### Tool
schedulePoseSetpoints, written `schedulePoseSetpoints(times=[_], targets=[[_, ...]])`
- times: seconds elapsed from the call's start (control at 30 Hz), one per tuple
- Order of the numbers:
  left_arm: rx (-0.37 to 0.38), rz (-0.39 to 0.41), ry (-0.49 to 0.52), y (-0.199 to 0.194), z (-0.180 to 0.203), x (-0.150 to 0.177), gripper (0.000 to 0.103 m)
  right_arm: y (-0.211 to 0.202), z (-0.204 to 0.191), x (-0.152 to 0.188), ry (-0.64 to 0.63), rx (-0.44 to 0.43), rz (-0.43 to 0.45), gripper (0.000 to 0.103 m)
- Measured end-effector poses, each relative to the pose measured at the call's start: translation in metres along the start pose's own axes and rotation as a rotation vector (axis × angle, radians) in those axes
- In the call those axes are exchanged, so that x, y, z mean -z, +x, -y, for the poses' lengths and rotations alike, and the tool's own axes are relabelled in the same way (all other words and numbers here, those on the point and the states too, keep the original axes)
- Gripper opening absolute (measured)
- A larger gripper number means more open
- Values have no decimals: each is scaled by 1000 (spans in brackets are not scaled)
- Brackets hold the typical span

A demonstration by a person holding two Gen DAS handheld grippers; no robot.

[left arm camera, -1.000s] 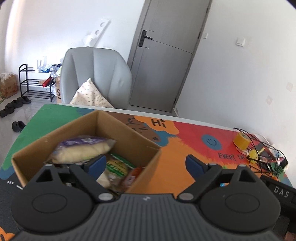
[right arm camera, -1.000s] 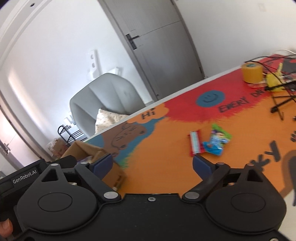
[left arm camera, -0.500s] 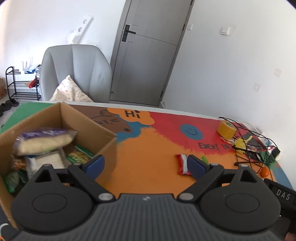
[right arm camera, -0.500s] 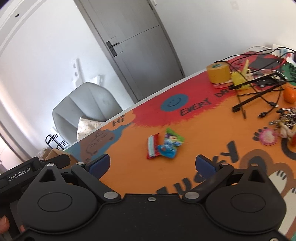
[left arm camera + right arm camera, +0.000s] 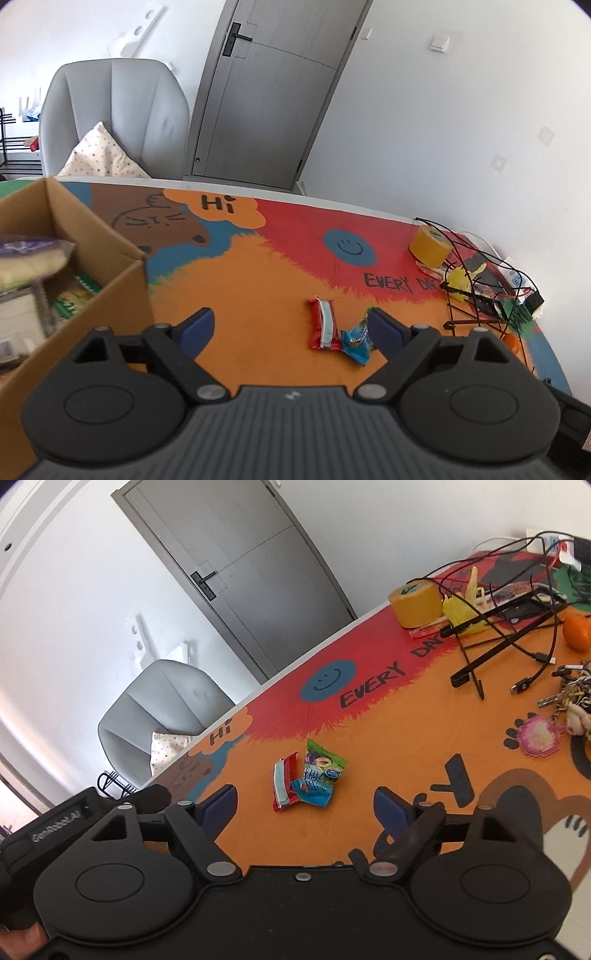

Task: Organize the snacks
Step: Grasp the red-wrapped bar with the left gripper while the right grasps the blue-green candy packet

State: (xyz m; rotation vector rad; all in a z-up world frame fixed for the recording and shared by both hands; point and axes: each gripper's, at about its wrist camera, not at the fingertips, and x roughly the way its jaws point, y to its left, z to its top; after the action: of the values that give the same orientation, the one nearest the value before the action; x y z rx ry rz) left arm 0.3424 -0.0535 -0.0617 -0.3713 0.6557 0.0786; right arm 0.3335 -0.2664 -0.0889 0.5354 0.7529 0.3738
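A red snack packet (image 5: 323, 325) (image 5: 284, 784) and a blue-green snack packet (image 5: 356, 341) (image 5: 318, 777) lie side by side on the orange part of the table mat. A cardboard box (image 5: 110, 291) with several snack bags inside stands at the left in the left wrist view. My left gripper (image 5: 291, 325) is open and empty, above the table to the left of the packets. My right gripper (image 5: 306, 805) is open and empty, just in front of the two packets. The left gripper's body (image 5: 66, 816) shows at the left of the right wrist view.
A yellow tape roll (image 5: 430, 245) (image 5: 415, 603), a black wire stand (image 5: 506, 638) with cables, an orange (image 5: 576, 631), keys (image 5: 569, 698) and a pink charm (image 5: 539, 738) crowd the table's right side. A grey chair (image 5: 110, 110) with a cushion stands behind the table.
Both grippers have swung right, away from the box and toward the two packets. The box has slid to the left edge of the left wrist view. Both stay open.
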Motion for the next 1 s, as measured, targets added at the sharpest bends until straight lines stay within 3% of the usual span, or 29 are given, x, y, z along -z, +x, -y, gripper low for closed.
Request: schedulePoseSetpoints(times=[0.47,0.6,0.9,0.97,1.0], targets=[[2,-81,-7,59,6,-6,63,47,11,-10,24,12,-58,76],[-3,-101,-5,73,6,-8,55,62,14,-12,35,11,-79,66],[14,-137,-7,97,6,-12,51,87,14,-14,32,3,-108,64],[16,-142,-11,102,7,-12,50,92,10,-14,-1,18,-104,51],[19,-145,-12,105,8,-12,50,93,9,-13,-20,41,-102,38]])
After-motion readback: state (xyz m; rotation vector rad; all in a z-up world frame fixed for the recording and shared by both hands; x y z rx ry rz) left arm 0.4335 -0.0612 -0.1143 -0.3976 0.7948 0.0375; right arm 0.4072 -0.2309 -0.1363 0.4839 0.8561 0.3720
